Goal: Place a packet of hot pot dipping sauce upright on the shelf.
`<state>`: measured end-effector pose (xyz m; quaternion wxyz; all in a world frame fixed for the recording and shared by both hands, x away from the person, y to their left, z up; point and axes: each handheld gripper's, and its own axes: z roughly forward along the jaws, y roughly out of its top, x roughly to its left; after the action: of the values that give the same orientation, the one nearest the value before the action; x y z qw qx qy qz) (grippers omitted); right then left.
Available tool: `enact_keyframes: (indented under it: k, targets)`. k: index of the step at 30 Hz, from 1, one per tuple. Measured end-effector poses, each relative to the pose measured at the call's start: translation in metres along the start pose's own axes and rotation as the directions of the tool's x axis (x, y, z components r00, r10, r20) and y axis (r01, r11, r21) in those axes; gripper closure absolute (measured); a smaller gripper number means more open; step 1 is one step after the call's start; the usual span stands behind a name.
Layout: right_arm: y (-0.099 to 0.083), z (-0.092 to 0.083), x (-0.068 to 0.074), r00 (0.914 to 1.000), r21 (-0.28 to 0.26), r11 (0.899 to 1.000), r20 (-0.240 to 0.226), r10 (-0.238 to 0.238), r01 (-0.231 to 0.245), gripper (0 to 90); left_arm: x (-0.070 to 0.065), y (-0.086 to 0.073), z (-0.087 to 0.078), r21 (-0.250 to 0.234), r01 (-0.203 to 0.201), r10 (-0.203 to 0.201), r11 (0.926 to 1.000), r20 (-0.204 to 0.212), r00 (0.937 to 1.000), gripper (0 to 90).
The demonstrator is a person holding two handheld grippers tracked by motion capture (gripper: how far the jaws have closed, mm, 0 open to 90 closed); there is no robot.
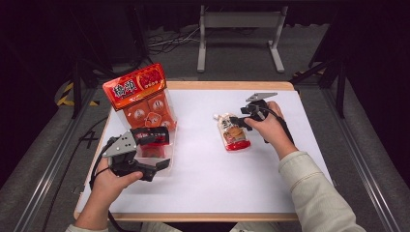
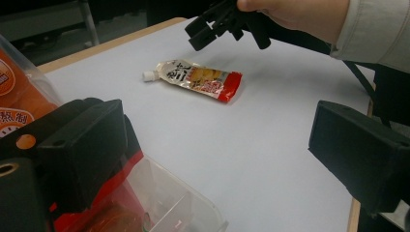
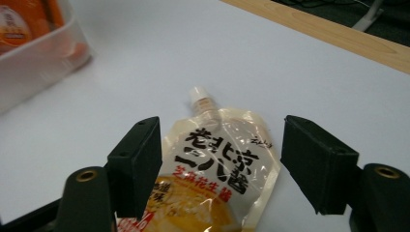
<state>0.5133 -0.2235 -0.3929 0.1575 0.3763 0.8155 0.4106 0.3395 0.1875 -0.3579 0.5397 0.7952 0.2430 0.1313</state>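
A spouted sauce pouch (image 1: 233, 133) with a white cap, a cream top and a red bottom lies flat on the white table. My right gripper (image 1: 240, 121) hovers just over its cap end, jaws open. In the right gripper view the pouch (image 3: 217, 169) lies between and below the two spread jaws of the right gripper (image 3: 220, 164), apart from both pads. My left gripper (image 1: 157, 151) stands open at the table's left, one jaw over a red packet (image 1: 153, 135) in a clear plastic box (image 1: 167, 169). The left gripper view shows the pouch (image 2: 196, 79) beyond its wide jaws and the right gripper (image 2: 208, 31) above it.
A large orange snack bag (image 1: 135, 87) stands upright at the back of the clear box (image 2: 193, 208), with orange packs (image 1: 147, 113) below it. The white tabletop (image 1: 208, 169) has a wooden rim. A metal stand (image 1: 239, 34) is on the floor behind.
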Motion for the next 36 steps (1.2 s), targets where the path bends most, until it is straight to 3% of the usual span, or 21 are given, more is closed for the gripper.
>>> enact_keyframes:
  k: [3,14,21,29,32,36]
  targets:
    - [0.0,0.012,-0.007,0.9992,0.034,0.999,0.033,-0.022,0.021,39.4,0.001,-0.002,0.0,0.008,0.0,0.0,1.0,-0.004,1.0,7.4]
    - [-0.009,0.04,-0.02,0.9981,0.061,0.997,0.037,0.049,-0.051,40.9,0.002,-0.005,-0.001,-0.006,0.0,0.0,1.0,0.002,1.0,7.6]
    - [-0.01,0.047,-0.021,0.9978,0.092,0.994,0.026,0.062,-0.064,40.1,0.002,-0.006,0.0,-0.001,0.001,-0.001,1.0,0.003,1.0,7.6]
    - [-0.009,0.055,-0.018,0.999,0.127,0.991,0.022,0.039,-0.041,38.5,0.002,-0.007,-0.001,-0.003,0.005,-0.005,1.0,-0.002,1.0,7.7]
    - [-0.011,0.056,-0.019,0.9984,0.127,0.99,0.012,0.055,-0.056,39.8,0.003,-0.007,-0.001,-0.005,0.004,-0.004,1.0,0.0,1.0,7.6]
    - [-0.011,0.056,-0.019,0.9991,0.131,0.991,0.016,0.04,-0.042,45.2,0.004,-0.007,-0.001,-0.001,0.007,-0.007,1.0,0.0,1.0,7.6]
